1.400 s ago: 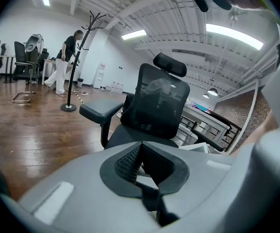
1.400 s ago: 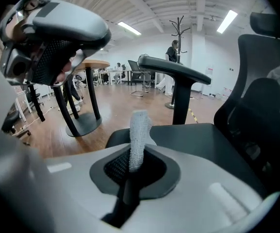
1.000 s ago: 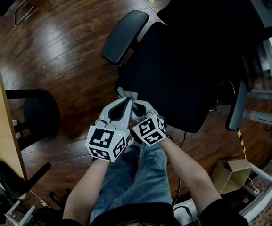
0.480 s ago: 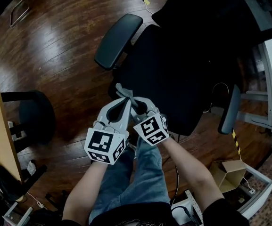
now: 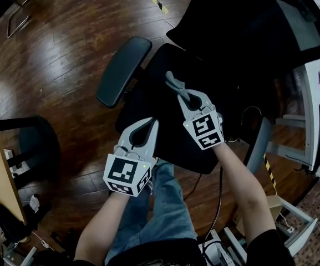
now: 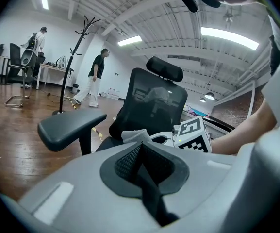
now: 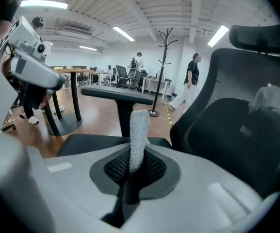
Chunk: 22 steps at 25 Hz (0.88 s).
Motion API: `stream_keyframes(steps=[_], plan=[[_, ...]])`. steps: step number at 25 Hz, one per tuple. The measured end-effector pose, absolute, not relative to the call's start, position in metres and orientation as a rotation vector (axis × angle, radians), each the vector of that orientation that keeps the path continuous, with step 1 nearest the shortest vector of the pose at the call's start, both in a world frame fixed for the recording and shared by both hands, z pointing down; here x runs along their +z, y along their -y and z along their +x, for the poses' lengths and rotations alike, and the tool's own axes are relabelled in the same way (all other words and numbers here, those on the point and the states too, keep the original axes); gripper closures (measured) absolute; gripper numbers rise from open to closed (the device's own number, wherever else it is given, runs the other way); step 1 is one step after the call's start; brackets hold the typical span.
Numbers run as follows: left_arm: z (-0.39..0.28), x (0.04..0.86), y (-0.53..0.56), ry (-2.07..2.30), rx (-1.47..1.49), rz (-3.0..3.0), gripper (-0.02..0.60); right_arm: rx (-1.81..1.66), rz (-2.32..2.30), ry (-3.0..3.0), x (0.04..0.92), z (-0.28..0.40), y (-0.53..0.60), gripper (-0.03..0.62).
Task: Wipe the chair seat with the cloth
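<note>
My right gripper (image 5: 182,97) is clenched on the cloth (image 7: 139,130), which stands out of the jaws as a narrow grey roll. Its lower end is swallowed between the pads, so I can't see how much of it there is. In the head view the cloth's free end points across the chair seat (image 5: 154,96) toward the backrest (image 5: 232,32). Both are so dark that their edges run together, and I can't tell whether the cloth touches the seat. My left gripper (image 5: 150,124) has its jaws pressed together with nothing in them. It hangs over the seat's near edge, apart from the cloth. An armrest (image 5: 122,71) shows clearly beside the seat. The far armrest (image 5: 258,144) is only a dim grey bar next to my right forearm.
</note>
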<state>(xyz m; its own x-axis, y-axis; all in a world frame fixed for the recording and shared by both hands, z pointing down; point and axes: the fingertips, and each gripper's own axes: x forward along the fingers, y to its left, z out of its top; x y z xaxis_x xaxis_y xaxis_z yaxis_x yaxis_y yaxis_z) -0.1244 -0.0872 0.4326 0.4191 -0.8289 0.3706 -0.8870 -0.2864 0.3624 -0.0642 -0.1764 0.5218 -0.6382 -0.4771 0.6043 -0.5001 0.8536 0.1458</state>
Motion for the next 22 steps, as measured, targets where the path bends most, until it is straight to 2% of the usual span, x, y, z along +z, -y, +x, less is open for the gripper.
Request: stream_keyframes(steps=[11,22], plan=[[-0.09,0.445,0.163,1.433,0.201,2.136,0.577,0.077,0.738,2.182,0.585,-0.011,0.306,0.585],[-0.084,0.466,0.178,1.443,0.233,2.074,0.577,0.094,0.691,2.034,0.641,0.016,0.338,0.585]])
